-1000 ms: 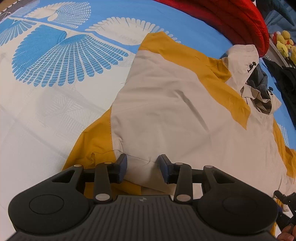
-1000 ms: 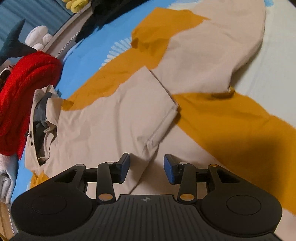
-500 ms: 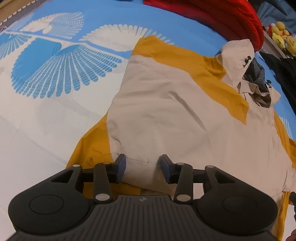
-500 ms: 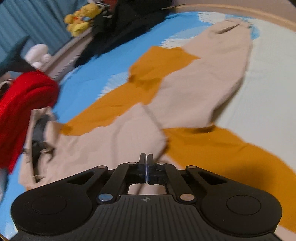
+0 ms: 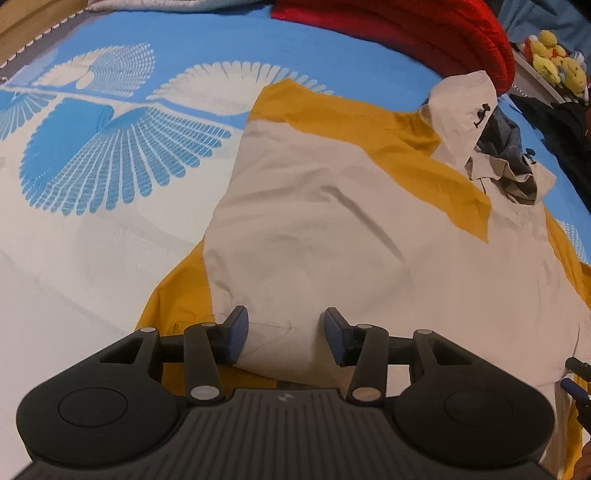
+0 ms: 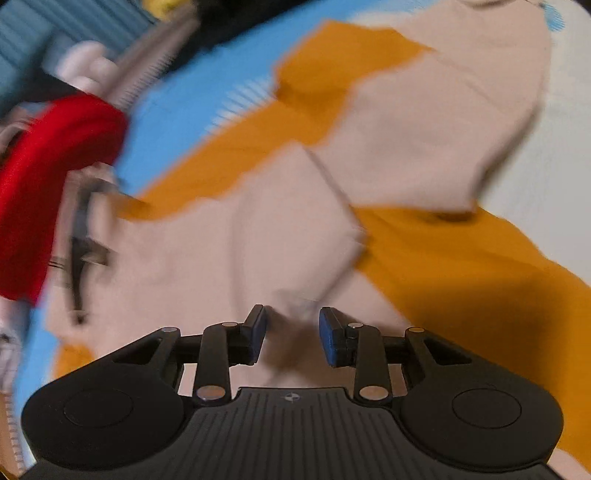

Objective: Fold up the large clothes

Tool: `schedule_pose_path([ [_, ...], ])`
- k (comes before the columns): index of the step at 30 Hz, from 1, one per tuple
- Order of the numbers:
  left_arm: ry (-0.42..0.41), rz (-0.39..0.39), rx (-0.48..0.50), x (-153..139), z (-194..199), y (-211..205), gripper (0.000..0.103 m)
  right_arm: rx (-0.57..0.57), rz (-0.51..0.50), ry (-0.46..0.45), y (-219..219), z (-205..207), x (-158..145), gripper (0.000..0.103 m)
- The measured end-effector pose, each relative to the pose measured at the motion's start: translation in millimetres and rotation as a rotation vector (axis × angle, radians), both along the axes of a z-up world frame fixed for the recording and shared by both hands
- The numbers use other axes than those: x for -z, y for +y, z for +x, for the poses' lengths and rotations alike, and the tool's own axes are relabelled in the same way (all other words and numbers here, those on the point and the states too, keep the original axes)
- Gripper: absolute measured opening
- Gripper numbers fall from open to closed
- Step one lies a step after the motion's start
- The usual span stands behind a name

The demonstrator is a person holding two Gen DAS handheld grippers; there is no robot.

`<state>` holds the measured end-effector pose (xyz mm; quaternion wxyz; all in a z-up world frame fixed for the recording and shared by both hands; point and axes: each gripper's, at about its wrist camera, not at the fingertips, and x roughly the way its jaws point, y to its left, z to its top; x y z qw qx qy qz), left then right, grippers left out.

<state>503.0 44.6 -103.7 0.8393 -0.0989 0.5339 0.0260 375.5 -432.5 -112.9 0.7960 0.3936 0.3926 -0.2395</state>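
A large beige and mustard hooded jacket [image 5: 332, 206] lies spread on a bed, one sleeve folded over its body. My left gripper [image 5: 284, 338] is open, its blue pads either side of the folded beige edge near the hem. In the blurred right wrist view the jacket [image 6: 258, 236] fills the frame, its other sleeve [image 6: 461, 110] stretched away to the upper right. My right gripper [image 6: 291, 334] is open just above the beige fabric, holding nothing. Its tip [image 5: 576, 384] shows at the right edge of the left wrist view.
The bedsheet [image 5: 110, 155] is blue and white with a fan pattern. A red quilted blanket [image 5: 424, 29] lies beyond the hood [image 5: 491, 147]; it also shows in the right wrist view [image 6: 44, 177]. Yellow plush toys [image 5: 554, 62] and dark clothes [image 5: 565, 129] sit at the far right.
My right gripper shut half a second ago and has opened again, moving fast so its view is blurred. My left gripper stayed open at the jacket's edge and tilted slightly.
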Motion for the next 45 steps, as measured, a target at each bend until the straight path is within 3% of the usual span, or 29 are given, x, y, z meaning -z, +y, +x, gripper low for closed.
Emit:
schedule_pose_path([
  [6, -0.007, 0.001, 0.01, -1.4, -1.4, -1.5, 0.054, 0.029, 0.022, -0.042, -5.4, -5.7, -4.1, 0.033],
  [7, -0.008, 0.003, 0.011, -1.6, -1.6, -1.8, 0.054, 0.034, 0.034, -0.044, -7.5, -6.6, -2.5, 0.029],
  [8, -0.01, 0.005, 0.013, -2.0, -1.9, -1.9, 0.054, 0.035, 0.05, -0.054, -8.6, -7.7, -1.2, 0.015],
  [9, -0.013, 0.007, 0.015, -2.6, -1.7, -2.2, 0.054, 0.038, 0.058, -0.064, -9.2, -9.0, -0.9, 0.009],
  [14, -0.038, 0.032, 0.039, -7.4, -2.2, -7.2, 0.054, 0.06, -0.024, -0.138, 4.4, -9.6, -22.0, 0.005],
  [16, -0.034, 0.029, 0.042, -6.1, -2.1, -6.9, 0.054, 0.067, -0.05, -0.116, 7.2, -9.2, -23.9, 0.006],
  [20, -0.025, 0.023, 0.036, -3.6, -1.4, -5.5, 0.054, 0.097, -0.126, -0.031, 8.1, -11.1, -22.0, 0.025],
  [23, -0.023, 0.019, 0.033, -3.3, -1.3, -4.7, 0.054, 0.117, -0.273, -0.051, 13.9, -13.4, -38.5, 0.025],
  [25, -0.023, 0.02, 0.035, -3.1, -1.4, -5.2, 0.054, 0.106, -0.317, -0.104, 14.6, -13.7, -47.6, 0.025],
  [27, -0.023, 0.02, 0.036, -3.0, -2.0, -5.6, 0.054, 0.05, -0.283, -0.149, 12.6, -8.7, -47.9, 0.034],
  [29, -0.026, 0.026, 0.038, -3.1, -2.9, -7.2, 0.054, -0.017, -0.159, -0.132, 5.8, 0.6, -33.6, 0.036],
  [31, -0.031, 0.035, 0.042, -4.1, -3.4, -9.2, 0.054, -0.066, -0.065, -0.036, -0.6, 10.0, -13.6, 0.037],
  [32, -0.035, 0.039, 0.044, -5.3, -3.7, -10.2, 0.054, -0.08, -0.065, 0.043, -2.5, 13.3, -4.7, 0.035],
  [38, -0.085, 0.094, 0.109, -15.0, -9.8, -23.9, 0.055, -0.066, -0.17, -0.03, -4.6, 6.2, -28.9, 0.037],
  [45, -0.09, 0.1, 0.14, -14.9, -14.8, -34.0, 0.055, -0.095, -0.313, -0.105, -2.7, -1.5, -55.7, 0.037],
])
